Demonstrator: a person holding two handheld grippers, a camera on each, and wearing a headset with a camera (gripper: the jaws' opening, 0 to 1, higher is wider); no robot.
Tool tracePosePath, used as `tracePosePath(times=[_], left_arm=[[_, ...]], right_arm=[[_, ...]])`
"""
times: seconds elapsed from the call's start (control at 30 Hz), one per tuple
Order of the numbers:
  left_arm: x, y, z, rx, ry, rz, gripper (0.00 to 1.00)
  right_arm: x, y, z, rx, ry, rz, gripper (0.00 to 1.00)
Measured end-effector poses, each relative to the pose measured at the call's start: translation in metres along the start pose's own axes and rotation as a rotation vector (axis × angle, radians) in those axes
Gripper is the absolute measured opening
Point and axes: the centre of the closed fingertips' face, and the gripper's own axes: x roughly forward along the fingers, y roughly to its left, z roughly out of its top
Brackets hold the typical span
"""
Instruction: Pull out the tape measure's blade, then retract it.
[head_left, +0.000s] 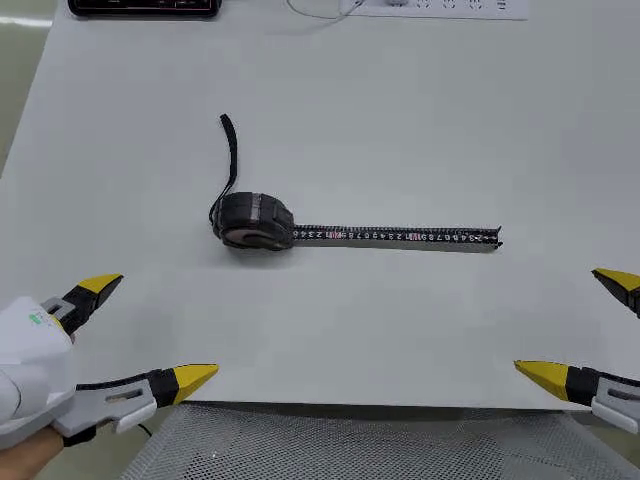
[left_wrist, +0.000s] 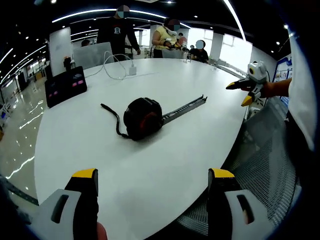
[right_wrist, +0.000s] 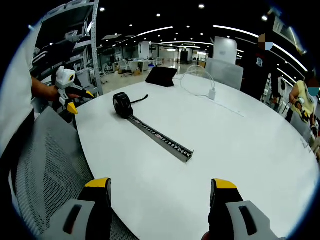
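A broad white table (head_left: 420, 120) is seen from above. At its near edge, two handheld grippers with yellow-tipped jaws are held, one to each side. The left gripper (head_left: 162, 326) is shown with its jaws spread wide and nothing between them. The right gripper (head_left: 558, 320) is likewise spread wide and empty. Both are set well apart from the tape measure (head_left: 252, 221), a black case laid on its side near the table's middle. Its blade (head_left: 400, 236) is drawn out flat across the table toward the right gripper's side and is ended by a small hook (head_left: 497, 238). A black wrist strap (head_left: 232, 150) is trailed from the case toward the far edge.
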Motion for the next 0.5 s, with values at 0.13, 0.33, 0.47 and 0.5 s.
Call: tracePosePath(times=[0.13,0.33,0.47,0.5], left_arm=[[-0.002,-0.0018,-0.0023,-0.021,-0.001,-0.002,0.94],[-0.0049,-0.0049,-0.005,-0.034,0.006,-0.011,0.99],[-0.0089,-0.0071,-0.0032,-0.035,-0.002,-0.011,0.99],[-0.0091,-0.0073,-0.0026,-0.035,-0.002,-0.011,0.99]], right_arm=[[-0.0017,0.003,-0.0035,0.011,0.01,0.005,0.86],[-0.0041,0.0054,-0.0025,0.016,0.005,0.007,0.97],[-0.0069,0.009,-0.0024,0.025,0.006,0.01,0.99],[-0.0074,0.0091,-0.0028,0.028,0.007,0.009,0.99]])
